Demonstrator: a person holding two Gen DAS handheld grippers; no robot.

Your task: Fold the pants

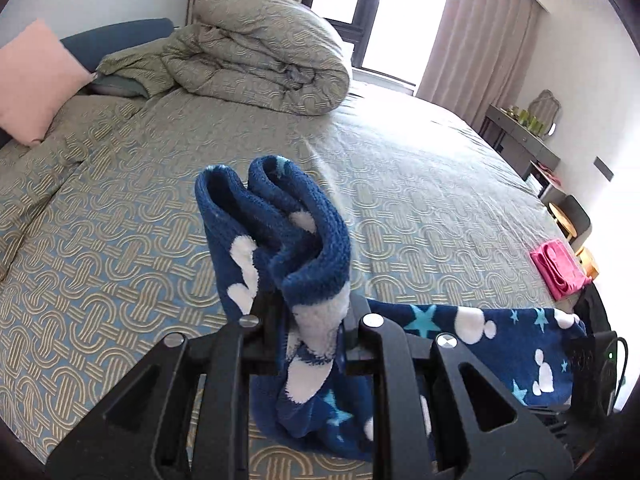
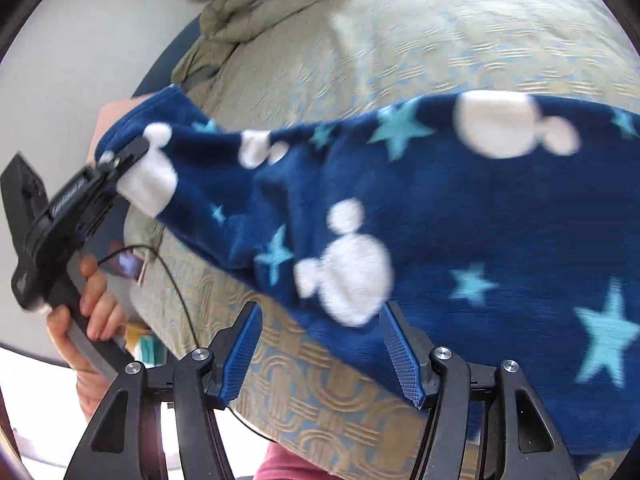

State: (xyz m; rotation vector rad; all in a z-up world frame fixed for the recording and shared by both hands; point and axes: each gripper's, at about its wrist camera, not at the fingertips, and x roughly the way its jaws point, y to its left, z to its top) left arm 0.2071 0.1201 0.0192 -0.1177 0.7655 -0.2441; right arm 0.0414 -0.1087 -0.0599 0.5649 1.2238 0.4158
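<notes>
In the left wrist view, the left gripper (image 1: 306,316) fills the bottom centre of the frame. Its black fingers (image 1: 262,312) are nearly closed and pinch a bunched edge of the pants (image 1: 280,232), a navy fleece pair printed with white mouse-head shapes and light blue stars. The gathered cloth stands up above the fingers in two rolled folds, and the rest trails away to the lower right of the frame, lifted over the bed (image 1: 120,240). The bed has a cover with a woven arch pattern in tan and pale blue. A rolled grey-green duvet (image 1: 264,60) sits at the upper centre, a pink pillow (image 1: 36,80) at the far left, and a folded pink cloth (image 1: 558,270) at the right edge of the bed. A dressing table (image 1: 524,140) stands against the wall at the upper right, beside curtains (image 1: 476,36) and a bright window.

In the right wrist view, the right gripper (image 2: 324,354) sits at the bottom centre. Its blue-padded fingers (image 2: 242,354) stand well apart, holding nothing; the lower edge of the pants hangs just above them, blurred, with the right finger close to the cloth. The pants stretch across the middle of the frame from the right edge to the left gripper at the left, which a person's hand (image 2: 86,312) grips by its handle.
</notes>
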